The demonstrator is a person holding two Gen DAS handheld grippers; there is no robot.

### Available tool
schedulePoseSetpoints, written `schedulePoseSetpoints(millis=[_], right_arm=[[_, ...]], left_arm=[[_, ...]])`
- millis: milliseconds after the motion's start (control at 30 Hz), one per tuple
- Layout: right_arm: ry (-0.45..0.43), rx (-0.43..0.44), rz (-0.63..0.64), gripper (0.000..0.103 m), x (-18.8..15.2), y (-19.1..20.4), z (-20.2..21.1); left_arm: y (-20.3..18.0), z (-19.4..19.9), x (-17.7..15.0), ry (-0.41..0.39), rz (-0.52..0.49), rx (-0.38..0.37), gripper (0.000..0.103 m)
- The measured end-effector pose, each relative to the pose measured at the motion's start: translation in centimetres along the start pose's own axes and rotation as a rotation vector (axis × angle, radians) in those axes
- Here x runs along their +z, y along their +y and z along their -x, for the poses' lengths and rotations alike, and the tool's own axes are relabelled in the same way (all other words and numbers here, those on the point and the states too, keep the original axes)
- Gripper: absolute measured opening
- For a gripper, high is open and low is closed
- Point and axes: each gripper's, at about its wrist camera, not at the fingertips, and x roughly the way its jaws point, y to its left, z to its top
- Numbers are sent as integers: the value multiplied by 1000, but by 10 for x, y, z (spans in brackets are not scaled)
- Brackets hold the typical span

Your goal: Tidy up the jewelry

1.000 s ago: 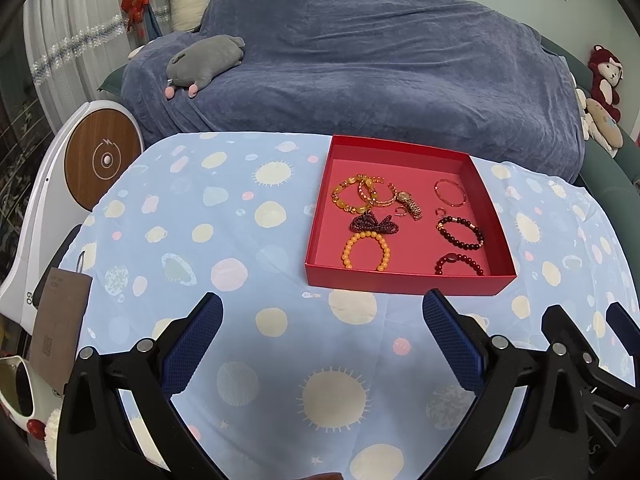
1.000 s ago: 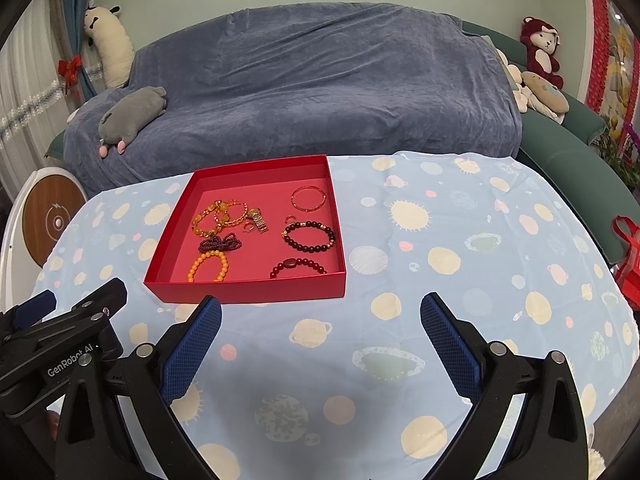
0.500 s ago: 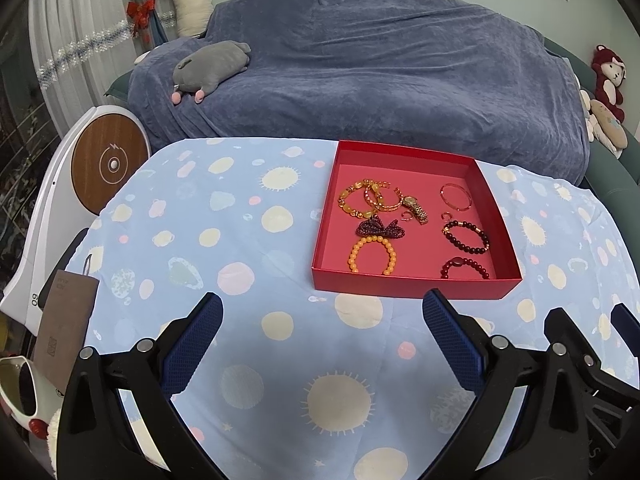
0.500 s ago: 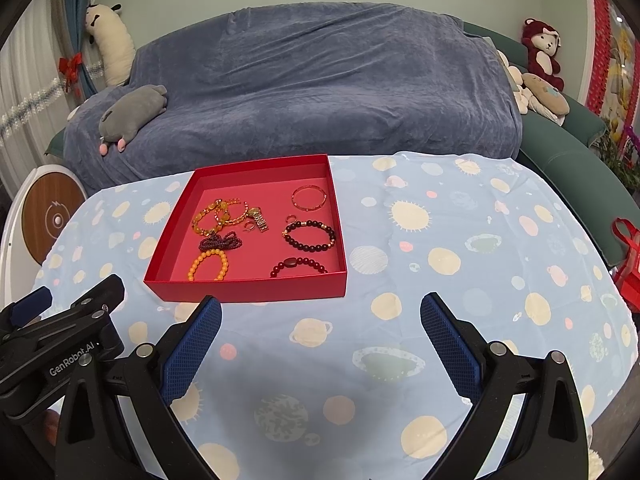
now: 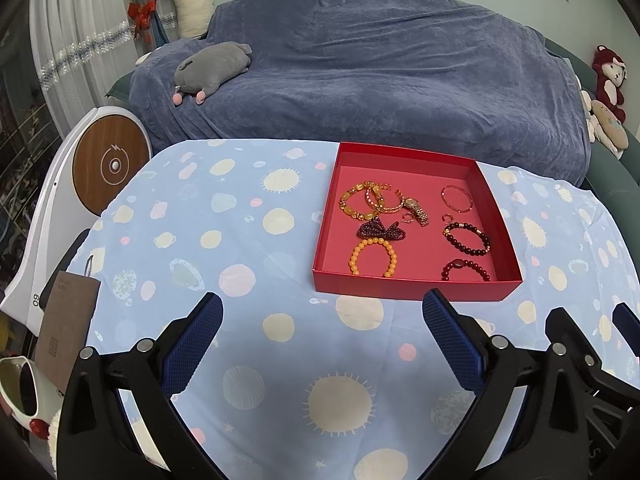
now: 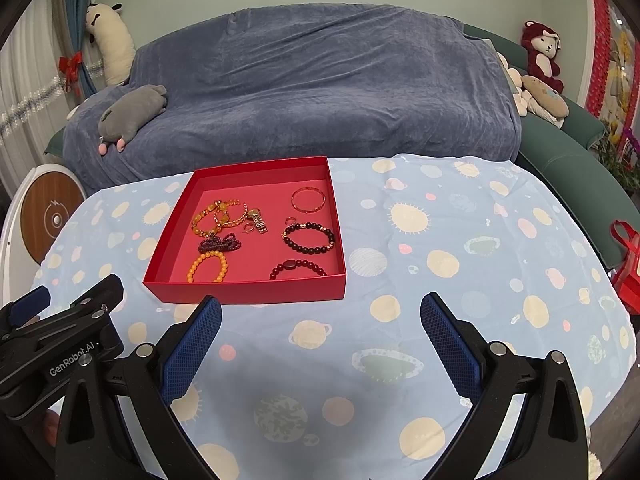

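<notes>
A red tray [image 5: 412,291] [image 6: 256,294] sits on the blue patterned tablecloth. It holds several pieces: an orange bead bracelet [image 5: 373,257] [image 6: 208,266], a dark purple bead bundle [image 5: 380,230], amber bracelets [image 5: 358,201], a gold watch [image 5: 416,210], a thin bangle [image 5: 457,199] and two dark red bead bracelets [image 5: 466,238] [image 5: 465,270]. My left gripper [image 5: 322,322] is open and empty, near the tray's front wall. My right gripper [image 6: 320,318] is open and empty, right of the tray's front corner.
A sofa under a blue cover [image 5: 380,72] with a grey plush [image 5: 214,66] stands behind the table. A white device with a wooden disc [image 5: 110,168] and a brown tag [image 5: 66,324] are at the left. A red bag [image 6: 628,264] is at the right table edge.
The left gripper has pulled back and tilted up a little, so the tray sits lower and farther in its view. The right gripper has barely moved. Both stay open.
</notes>
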Motion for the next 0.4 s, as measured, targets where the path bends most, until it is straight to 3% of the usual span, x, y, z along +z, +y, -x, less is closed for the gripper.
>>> schedulePoseSetpoints(millis=[400], right_arm=[[-3, -5, -4, 96, 3, -4, 4]], left_arm=[[-1, 0, 1, -7, -4, -4, 95]])
